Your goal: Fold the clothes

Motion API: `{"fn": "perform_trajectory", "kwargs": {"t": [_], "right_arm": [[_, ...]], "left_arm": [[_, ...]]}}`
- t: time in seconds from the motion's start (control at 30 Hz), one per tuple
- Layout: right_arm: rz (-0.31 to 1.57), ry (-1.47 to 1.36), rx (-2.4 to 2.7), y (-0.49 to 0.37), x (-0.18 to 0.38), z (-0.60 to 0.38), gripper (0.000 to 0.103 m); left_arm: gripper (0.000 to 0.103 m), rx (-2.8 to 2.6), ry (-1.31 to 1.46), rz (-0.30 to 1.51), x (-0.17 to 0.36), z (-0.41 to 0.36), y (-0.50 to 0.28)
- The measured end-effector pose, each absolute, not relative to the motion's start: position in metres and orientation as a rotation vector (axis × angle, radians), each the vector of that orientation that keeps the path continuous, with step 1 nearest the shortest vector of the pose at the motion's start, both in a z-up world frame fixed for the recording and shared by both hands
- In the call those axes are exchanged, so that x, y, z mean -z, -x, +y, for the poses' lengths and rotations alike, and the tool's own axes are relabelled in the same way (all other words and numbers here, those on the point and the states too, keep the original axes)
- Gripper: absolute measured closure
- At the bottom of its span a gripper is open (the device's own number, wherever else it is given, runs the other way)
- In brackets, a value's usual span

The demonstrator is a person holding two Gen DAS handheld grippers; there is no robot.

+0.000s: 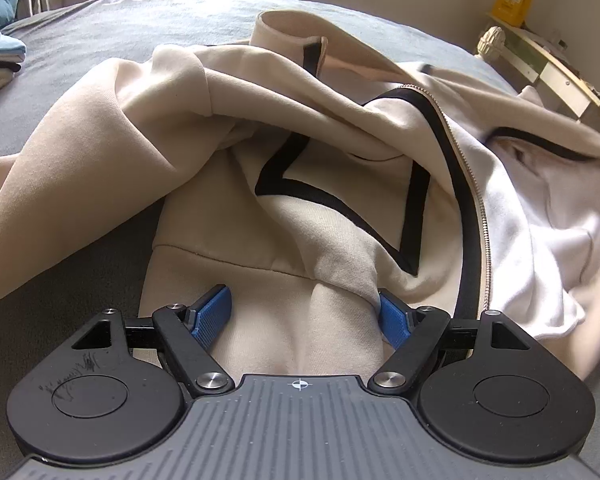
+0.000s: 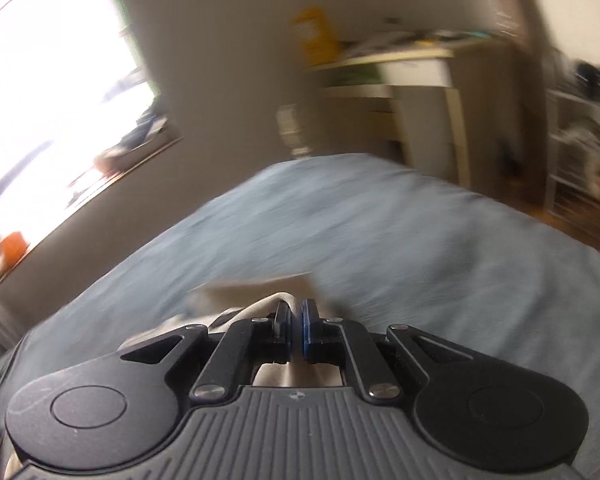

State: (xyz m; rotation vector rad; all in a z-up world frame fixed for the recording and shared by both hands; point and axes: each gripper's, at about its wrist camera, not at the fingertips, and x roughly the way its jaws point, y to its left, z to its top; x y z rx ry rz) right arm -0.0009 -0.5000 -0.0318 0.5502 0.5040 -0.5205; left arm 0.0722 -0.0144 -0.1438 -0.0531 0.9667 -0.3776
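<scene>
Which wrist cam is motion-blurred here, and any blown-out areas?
Right wrist: heavy motion blur over the bed and desk, window blown out. Left wrist: sharp on the jacket, soft daylight, only fisheye bending at the edges.

A cream zip-up jacket [image 1: 308, 184] with black trim lay crumpled on the grey bed, unfolded. Its front was open, showing a paler lining on the right side, with a black band running beside the zipper [image 1: 478, 200]. A black angular stripe crossed the middle panel. One sleeve draped out to the left, and a cuff stood up at the far end. In the right wrist view, a thin fold of the cream cloth [image 2: 260, 294] showed, blurred.
</scene>
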Motion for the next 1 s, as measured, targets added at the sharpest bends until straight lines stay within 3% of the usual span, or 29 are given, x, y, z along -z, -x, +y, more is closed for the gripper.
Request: {"fn": "perform_trajectory", "kwargs": {"t": [0.17, 0.23, 0.37, 0.4, 0.7, 1.0], "right_arm": [[0.551, -0.646, 0.623, 0.015, 0.07, -0.538, 0.096], [0.581, -0.7, 0.638, 0.024, 0.082, -0.545, 0.088], [0.641, -0.807, 0.668, 0.042, 0.106, -0.56, 0.059], [0.656, -0.834, 0.676, 0.046, 0.112, -0.564, 0.057], [0.586, -0.816, 0.436, 0.11, 0.052, -0.495, 0.057], [0.737, -0.685, -0.029, 0.038, 0.071, -0.363, 0.058]], "left_arm": [[0.025, 0.369, 0.048, 0.967, 0.143, -0.015, -0.073], [0.025, 0.37, 0.048, 0.966, 0.143, -0.015, -0.073], [0.025, 0.373, 0.048, 0.966, 0.142, -0.015, -0.073], [0.025, 0.374, 0.048, 0.965, 0.142, -0.015, -0.073], [0.024, 0.38, 0.038, 0.919, 0.131, -0.018, -0.066], [0.024, 0.552, -0.035, 0.827, 0.1, -0.048, -0.041]]}}
